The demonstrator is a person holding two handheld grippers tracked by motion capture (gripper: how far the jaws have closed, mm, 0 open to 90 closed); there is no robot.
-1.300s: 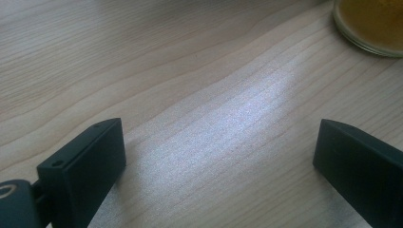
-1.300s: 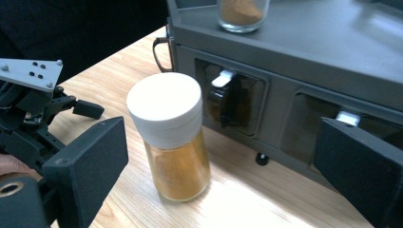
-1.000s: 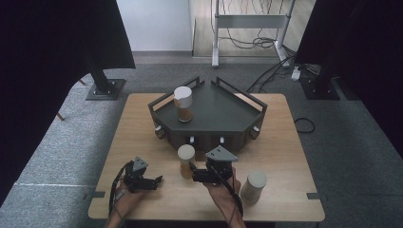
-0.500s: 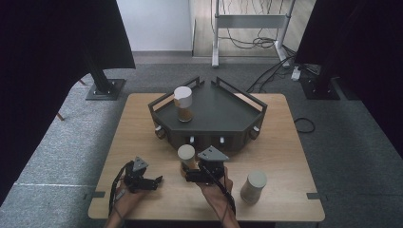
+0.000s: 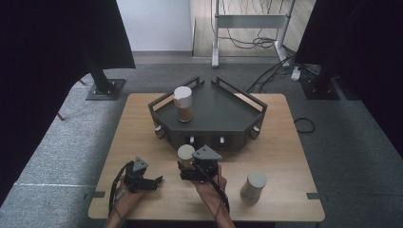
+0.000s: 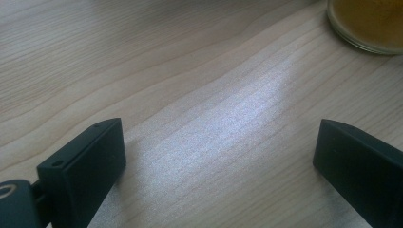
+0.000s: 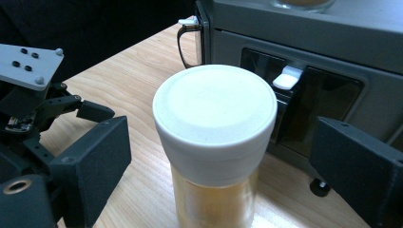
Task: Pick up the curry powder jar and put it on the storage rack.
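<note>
Jar (image 5: 186,156), white lid, amber contents, stood upright and capped on the table (image 5: 142,123), roughly midway along its near edge, set back from it toward the centre.

Jars with white lids: three — one (image 5: 183,104) on the tray at 12 o'clock, one (image 5: 186,156) at desk centre, one (image 5: 253,187) at 4 o'clock. Dark tray (image 5: 228,118): one. Grippers: two, left (image 5: 151,181), right (image 5: 186,172). Desk (image 5: 285,142): one.
</note>
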